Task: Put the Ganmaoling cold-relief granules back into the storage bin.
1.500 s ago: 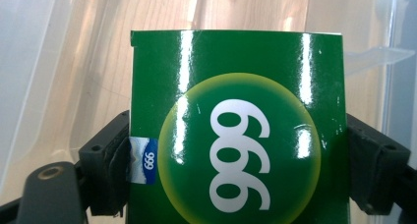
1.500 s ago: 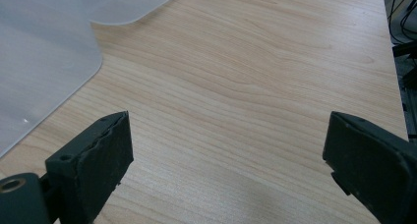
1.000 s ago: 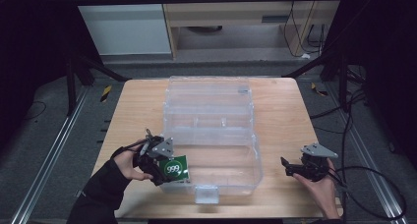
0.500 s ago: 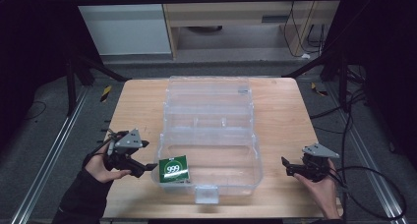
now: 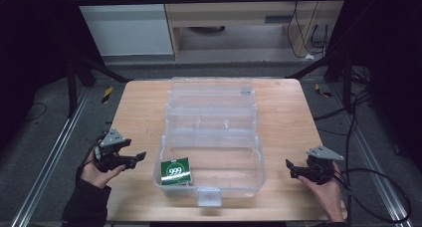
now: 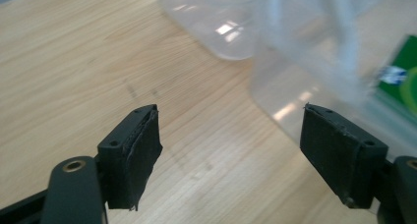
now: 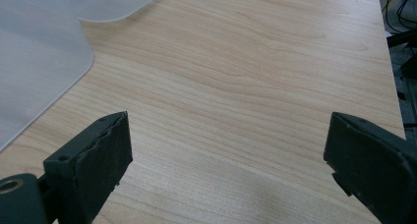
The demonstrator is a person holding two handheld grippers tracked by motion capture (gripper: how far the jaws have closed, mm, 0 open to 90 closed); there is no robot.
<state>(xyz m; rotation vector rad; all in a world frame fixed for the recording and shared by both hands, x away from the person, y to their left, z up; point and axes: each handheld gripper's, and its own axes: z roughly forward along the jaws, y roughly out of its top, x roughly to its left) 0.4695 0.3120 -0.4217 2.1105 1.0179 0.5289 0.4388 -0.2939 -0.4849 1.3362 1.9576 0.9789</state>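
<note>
At the table's left edge the left gripper (image 5: 137,157) hangs over bare wood, its jaws just closing yet apart with nothing between them; right of it, a flat green packet (image 5: 175,171) reading "999" in a white ring lies in the clear plastic box's (image 5: 249,160) front-left corner; farthest right, the right gripper (image 5: 290,167) gapes empty.

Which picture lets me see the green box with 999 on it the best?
The high view: the green box lies whole inside the clear plastic case, label readable. The left gripper view catches a blurry green edge through the case wall. The right gripper view shows table and a case corner.
</note>
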